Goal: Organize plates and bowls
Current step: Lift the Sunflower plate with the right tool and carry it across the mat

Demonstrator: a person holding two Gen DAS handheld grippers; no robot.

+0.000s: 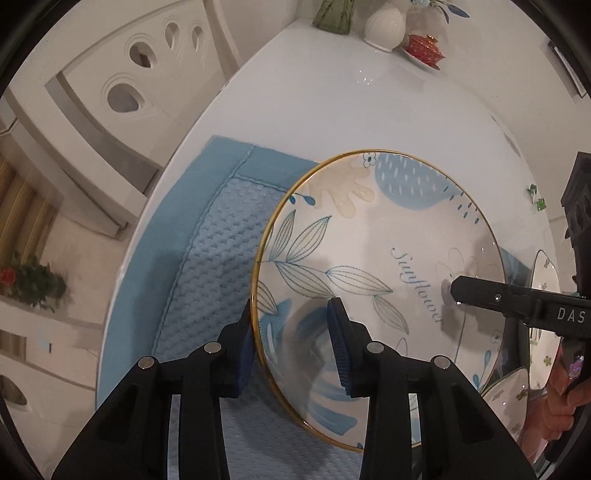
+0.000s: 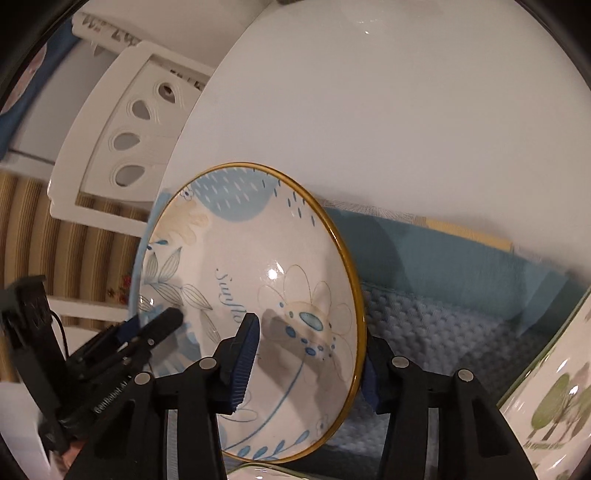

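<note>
The left gripper [image 1: 291, 343] straddles the near rim of a gold-edged plate [image 1: 369, 266], one blue pad [image 1: 340, 343] on the painted face and the other behind the rim; whether the pads actually press the plate cannot be told. The plate is tilted up on edge above a blue mat [image 1: 207, 266] that lies on a white table [image 1: 369, 110]. Across its face runs blue script reading "Sunflower", among leaf outlines and pale blue patches.

The right gripper [image 2: 310, 354] is placed on the opposite rim of the same plate [image 2: 258, 277], with one pad on the face and the other behind; contact cannot be confirmed there either. From this side only "Sunflo" shows before the pad covers the rest.

The left wrist view shows white letters "DAS" on the right gripper's body, plus a white vase [image 1: 384, 26] and a red cup [image 1: 424, 48] at the table's far end, and more dishes with green prints [image 1: 543, 314] at the right edge. The right wrist view shows small, partly legible lettering on the left gripper and a dish with green trees [image 2: 554, 406] bearing unreadable text. Both show a white chair [image 2: 122, 147].
</note>
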